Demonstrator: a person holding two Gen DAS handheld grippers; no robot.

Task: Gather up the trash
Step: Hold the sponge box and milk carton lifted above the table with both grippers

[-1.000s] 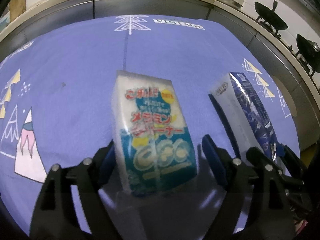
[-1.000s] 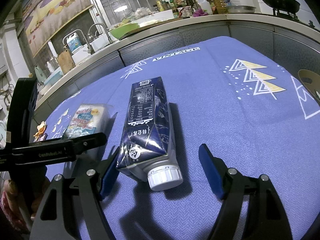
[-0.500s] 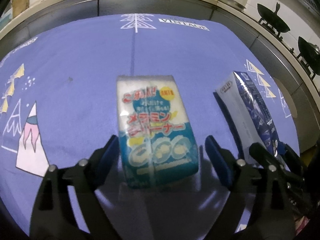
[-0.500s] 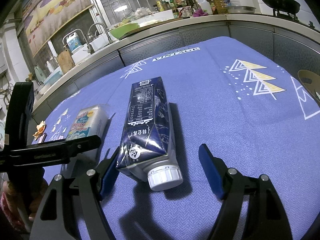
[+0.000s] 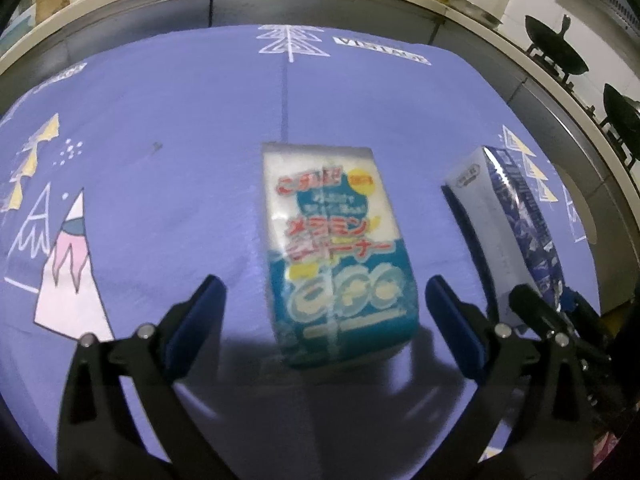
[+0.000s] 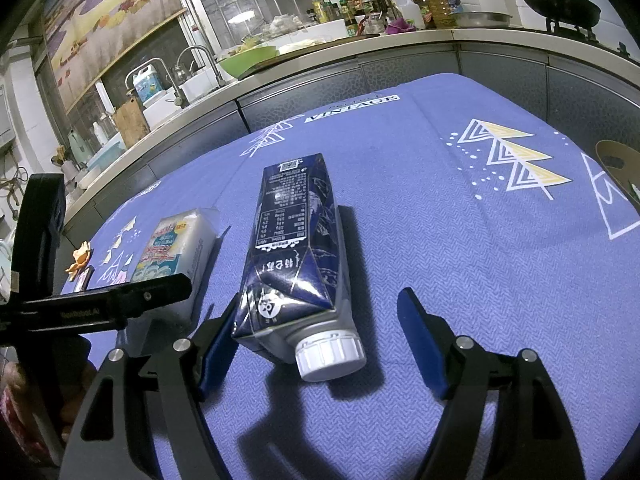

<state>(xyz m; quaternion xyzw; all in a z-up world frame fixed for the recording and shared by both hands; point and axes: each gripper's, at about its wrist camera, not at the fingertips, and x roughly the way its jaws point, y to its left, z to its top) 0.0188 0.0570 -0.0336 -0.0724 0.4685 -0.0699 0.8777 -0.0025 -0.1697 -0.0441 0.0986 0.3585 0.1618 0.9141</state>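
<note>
Purple cloth (image 6: pixel 440 208) | left tool (image 5: pixel 324 312) opening astride sponge pack (image 5: pixel 336 252) | right tool (image 6: pixel 316 336) apart (carton (image 6: pixel 292 236) between, capped)

Left gripper (image 5: pixel 326 300) jaws are opening wider than before; the sponge pack (image 5: pixel 334 256), earlier tilted at frame centre, is now squared between them, untouched by either pad

A purple tablecloth (image 6: pixel 460 216) with printed trees covers the table. Behind runs a pale kitchen counter (image 6: pixel 400 40) crowded with bottles, a sink tap (image 6: pixel 200 56) beneath a barred window (image 6: pixel 256 0). A dark wok (image 6: pixel 558 0) sits far right.
</note>
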